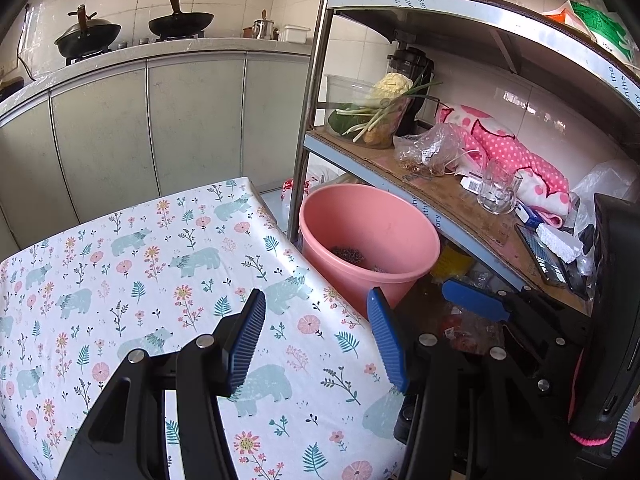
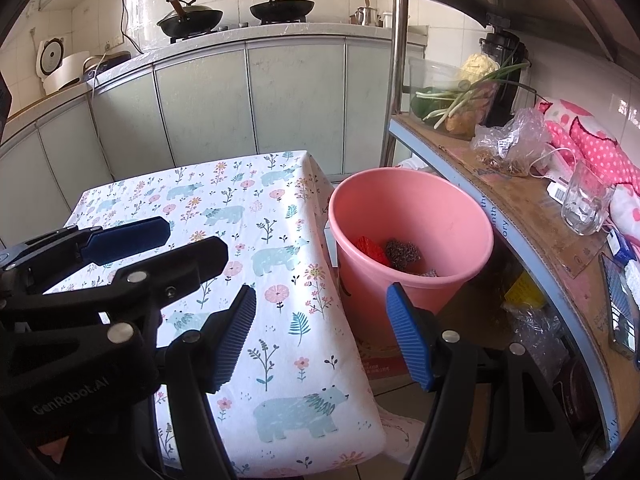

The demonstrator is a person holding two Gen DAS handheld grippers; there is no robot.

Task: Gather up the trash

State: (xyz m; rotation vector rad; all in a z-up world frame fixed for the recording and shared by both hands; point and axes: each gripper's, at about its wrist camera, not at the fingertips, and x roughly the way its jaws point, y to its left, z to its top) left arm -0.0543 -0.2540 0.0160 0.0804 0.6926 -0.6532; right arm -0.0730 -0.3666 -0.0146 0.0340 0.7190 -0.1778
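Note:
A pink bucket (image 1: 368, 236) stands on the floor between the table's right edge and a metal shelf rack. In the right wrist view the bucket (image 2: 412, 216) holds a red wrapper (image 2: 370, 250) and dark crumpled lumps (image 2: 402, 254). My left gripper (image 1: 316, 340) hovers open over the table's right edge with nothing between its blue pads. My right gripper (image 2: 324, 336) is open and empty too, straddling the table edge and the bucket's near rim. One pad (image 1: 476, 300) of the right gripper shows at the right of the left wrist view. The left gripper's pad (image 2: 124, 236) shows at the left of the right wrist view.
The table wears a white cloth (image 2: 260, 208) printed with bears and flowers. The shelf rack (image 1: 440, 196) carries a glass (image 1: 496, 192), a plastic bag (image 1: 428, 148), a pink dotted cloth and a tub of vegetables. Cabinets and a counter with two woks (image 1: 180, 20) stand behind.

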